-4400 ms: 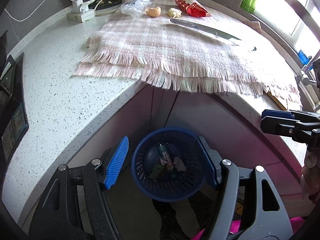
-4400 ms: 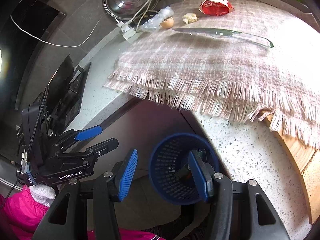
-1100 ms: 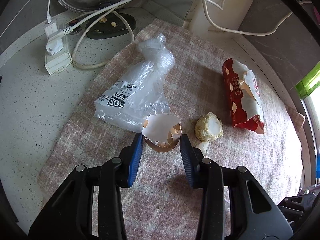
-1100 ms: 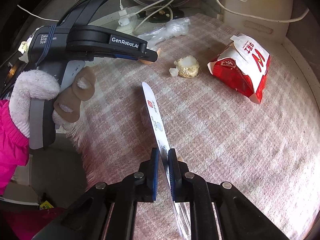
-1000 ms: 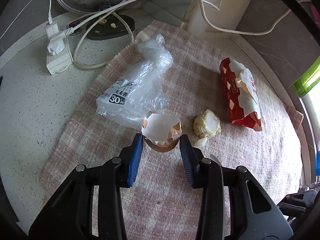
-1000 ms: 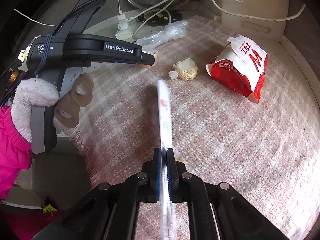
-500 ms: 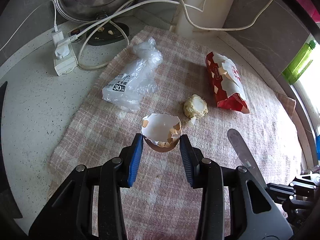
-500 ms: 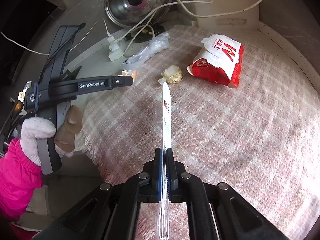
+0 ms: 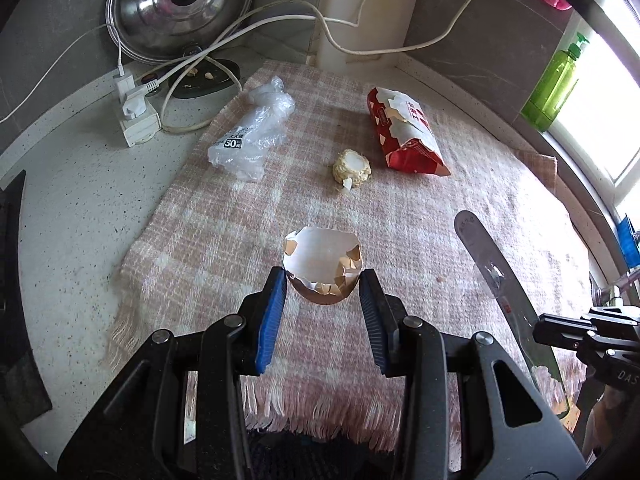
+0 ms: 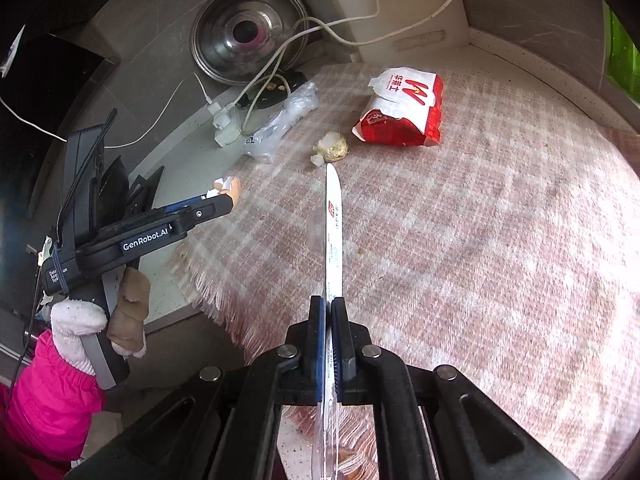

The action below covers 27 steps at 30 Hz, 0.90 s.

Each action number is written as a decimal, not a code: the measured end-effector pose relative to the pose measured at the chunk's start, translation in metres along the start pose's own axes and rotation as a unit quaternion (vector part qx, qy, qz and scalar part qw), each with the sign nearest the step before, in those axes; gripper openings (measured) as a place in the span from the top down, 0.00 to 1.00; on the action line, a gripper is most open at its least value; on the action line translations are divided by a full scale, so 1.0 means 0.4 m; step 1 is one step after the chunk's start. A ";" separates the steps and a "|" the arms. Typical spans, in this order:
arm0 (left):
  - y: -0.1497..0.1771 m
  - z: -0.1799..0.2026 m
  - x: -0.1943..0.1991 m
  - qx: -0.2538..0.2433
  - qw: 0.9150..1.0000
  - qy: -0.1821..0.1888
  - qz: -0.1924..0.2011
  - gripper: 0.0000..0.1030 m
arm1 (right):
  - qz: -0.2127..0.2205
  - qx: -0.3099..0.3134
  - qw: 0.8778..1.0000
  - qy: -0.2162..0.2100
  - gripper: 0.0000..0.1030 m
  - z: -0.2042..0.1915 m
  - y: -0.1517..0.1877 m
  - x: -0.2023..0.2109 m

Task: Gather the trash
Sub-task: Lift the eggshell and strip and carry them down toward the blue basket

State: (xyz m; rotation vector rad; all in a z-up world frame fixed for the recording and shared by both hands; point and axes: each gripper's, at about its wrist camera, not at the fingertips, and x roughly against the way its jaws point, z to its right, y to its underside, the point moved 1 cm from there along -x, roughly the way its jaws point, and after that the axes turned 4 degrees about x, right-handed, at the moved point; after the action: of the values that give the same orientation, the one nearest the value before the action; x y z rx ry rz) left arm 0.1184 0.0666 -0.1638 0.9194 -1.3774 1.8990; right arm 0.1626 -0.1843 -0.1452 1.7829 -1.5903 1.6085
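Observation:
My left gripper (image 9: pixel 323 288) is shut on a broken brown eggshell (image 9: pixel 322 264) and holds it above the plaid cloth (image 9: pixel 420 232). It shows in the right wrist view (image 10: pixel 230 192) too. My right gripper (image 10: pixel 331 312) is shut on a long clear plastic wrapper (image 10: pixel 333 224), held edge-up over the cloth; it also shows in the left wrist view (image 9: pixel 492 264). On the cloth lie a clear plastic bag (image 9: pixel 252 140), a corn cob piece (image 9: pixel 352 166) and a red fast-food bag (image 9: pixel 404 136).
A power strip (image 9: pixel 134 116) with white cables, a dark dish (image 9: pixel 204 78) and a steel lid (image 9: pixel 180 4) stand at the back left. A green bottle (image 9: pixel 556 84) is by the window. The cloth's fringe hangs over the counter's front edge (image 9: pixel 320 412).
My left gripper has drawn back from the bag and cob toward the counter's front edge with the eggshell. My right gripper has lifted the wrapper and pulled back with it.

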 end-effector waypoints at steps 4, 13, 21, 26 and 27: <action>0.044 -0.006 0.040 -0.008 1.000 0.009 0.000 0.63 | 0.008 -0.014 1.000 0.002 0.99 -0.024 0.036 0.021; 0.164 -0.045 0.099 -0.027 0.999 0.015 -0.017 0.63 | 0.007 -0.033 0.999 -0.001 0.99 -0.112 0.121 0.026; 0.259 -0.092 0.127 -0.034 0.999 0.019 -0.033 0.63 | 0.002 -0.044 0.999 -0.005 0.99 -0.182 0.201 0.022; 0.308 -0.112 0.135 -0.042 0.998 0.020 -0.042 0.63 | -0.006 -0.051 0.999 -0.007 0.99 -0.224 0.252 0.005; 0.318 -0.116 0.135 -0.043 0.998 0.020 -0.044 0.63 | -0.007 -0.052 0.999 -0.007 0.99 -0.231 0.263 0.001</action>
State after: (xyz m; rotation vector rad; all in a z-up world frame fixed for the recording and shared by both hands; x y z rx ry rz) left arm -0.0226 0.0810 -0.1977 0.8809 -1.3618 1.7687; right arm 0.0270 -0.1522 -0.1592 1.7517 -1.6325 1.4804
